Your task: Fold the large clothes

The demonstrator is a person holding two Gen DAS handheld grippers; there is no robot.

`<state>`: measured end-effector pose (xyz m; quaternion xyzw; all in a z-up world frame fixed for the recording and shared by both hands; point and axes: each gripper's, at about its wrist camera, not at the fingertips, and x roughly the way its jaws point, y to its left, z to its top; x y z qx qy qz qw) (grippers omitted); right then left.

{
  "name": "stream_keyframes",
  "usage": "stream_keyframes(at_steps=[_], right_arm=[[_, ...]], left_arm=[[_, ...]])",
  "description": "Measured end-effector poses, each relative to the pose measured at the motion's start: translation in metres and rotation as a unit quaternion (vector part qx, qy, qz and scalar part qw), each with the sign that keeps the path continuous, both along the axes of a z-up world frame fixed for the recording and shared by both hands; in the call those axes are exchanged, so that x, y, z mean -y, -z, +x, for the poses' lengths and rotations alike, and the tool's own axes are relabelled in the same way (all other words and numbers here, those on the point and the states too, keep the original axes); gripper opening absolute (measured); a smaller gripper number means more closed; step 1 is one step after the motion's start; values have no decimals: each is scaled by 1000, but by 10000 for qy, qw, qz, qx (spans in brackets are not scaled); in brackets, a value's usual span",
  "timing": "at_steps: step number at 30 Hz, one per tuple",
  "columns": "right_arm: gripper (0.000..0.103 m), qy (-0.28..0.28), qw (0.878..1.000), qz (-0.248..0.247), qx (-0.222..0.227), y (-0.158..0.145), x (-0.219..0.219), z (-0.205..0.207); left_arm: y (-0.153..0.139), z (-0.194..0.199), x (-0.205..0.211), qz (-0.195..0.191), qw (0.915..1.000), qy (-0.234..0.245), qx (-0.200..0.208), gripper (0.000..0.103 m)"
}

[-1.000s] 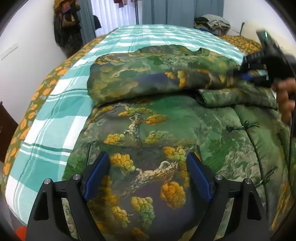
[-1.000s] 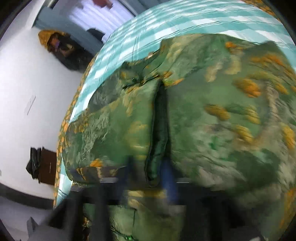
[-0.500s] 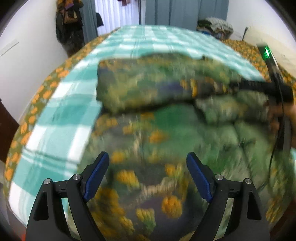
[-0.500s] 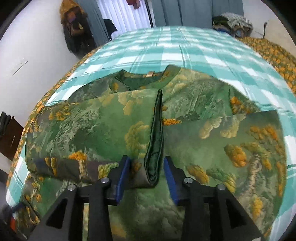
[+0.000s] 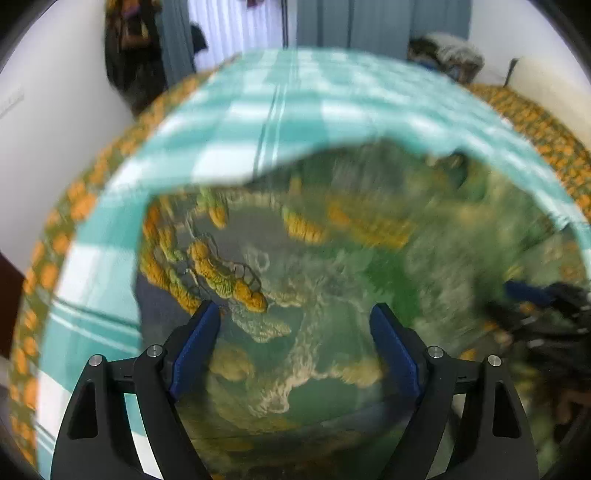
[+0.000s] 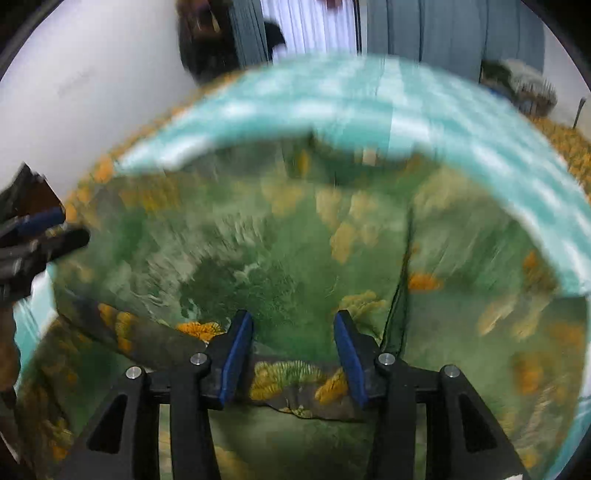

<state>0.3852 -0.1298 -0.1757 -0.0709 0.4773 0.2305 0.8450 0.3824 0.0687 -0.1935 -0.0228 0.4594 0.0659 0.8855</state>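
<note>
My left gripper: jaws wide, empty, above green printed garment. My right gripper: jaws opening, nothing pinched, over garment's folded edge. Garment: partly folded, flat on teal checked bedspread. Curtains beyond bedspread.
</note>
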Motion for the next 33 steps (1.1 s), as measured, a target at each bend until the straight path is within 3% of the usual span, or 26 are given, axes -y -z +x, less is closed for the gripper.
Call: stream_keyframes(at_steps=[3, 9, 13, 17, 21, 24, 27, 31, 33], right_arm=[[47, 25, 9997, 239, 82, 5, 7, -3], [47, -4, 9996, 211, 177, 12, 3, -7], [47, 15, 9993, 329, 194, 13, 7, -5], [47, 35, 9989, 439, 138, 12, 10, -4], [47, 37, 9990, 424, 169, 12, 9, -6], [47, 39, 9989, 430, 171, 12, 9, -6], [47, 44, 9988, 449, 184, 12, 9, -7], [47, 51, 9985, 508, 216, 13, 11, -7], [47, 45, 9984, 509, 221, 14, 10, -7]], left_arm=[[30, -5, -1, 9, 9998, 173, 6, 86], [36, -6, -3, -103, 9998, 150, 93, 87], [17, -7, 4, 63, 9999, 98, 18, 87], [-21, -7, 0, -421, 9983, -105, 380, 88], [-33, 16, -5, -407, 9964, -395, 626, 95], [-23, 35, -10, -80, 9961, -628, 609, 95], [-1, 47, -20, 10, 9952, -840, 500, 96], [39, 56, -37, -344, 9956, -855, 188, 102], [42, 54, -37, -393, 9953, -835, 286, 102]])
